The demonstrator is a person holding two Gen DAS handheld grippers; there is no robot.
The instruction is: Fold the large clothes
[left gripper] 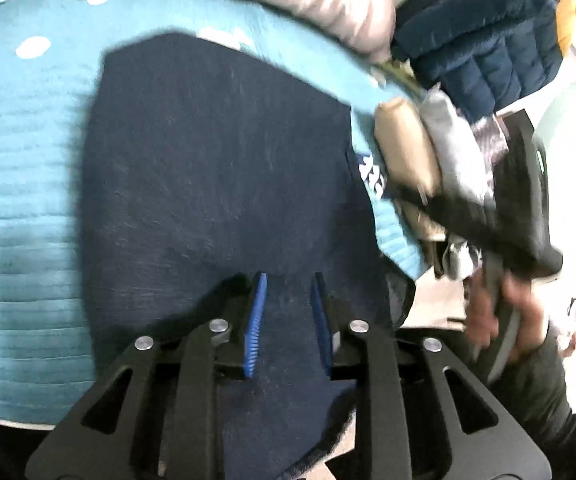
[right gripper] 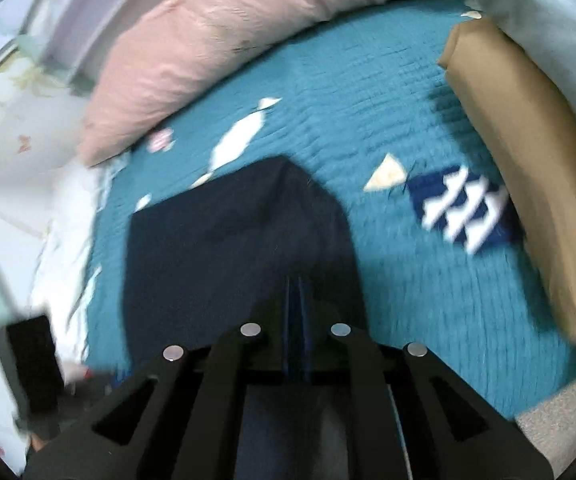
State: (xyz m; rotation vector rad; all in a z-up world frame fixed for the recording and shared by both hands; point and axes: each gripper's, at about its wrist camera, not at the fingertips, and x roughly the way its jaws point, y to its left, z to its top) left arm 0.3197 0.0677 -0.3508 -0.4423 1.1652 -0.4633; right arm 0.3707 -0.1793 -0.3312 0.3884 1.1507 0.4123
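Dark navy knit garment (left gripper: 216, 168) lies flat on the teal quilted bedspread (left gripper: 20, 184), near edge draping off the bed toward the cameras. Left gripper (left gripper: 288, 312) hovers over the near part of the cloth, jaws narrowly apart, blue pads (left gripper: 257, 320) bare, holding nothing. Right gripper (right gripper: 298, 300): jaws pressed together; cloth runs right up to them, so probably pinching a near edge, but motion blur leaves that unconfirmed. Looks soft, limp, moderately heavy for its size, slightly grippy weave; it should sag and drag rather than slide. Best hold is probably two near corners or hem, lifted together. Folded tan cloth (right gripper: 528, 184) and pink pillow (right gripper: 228, 48) sit right and far, apart from the garment.
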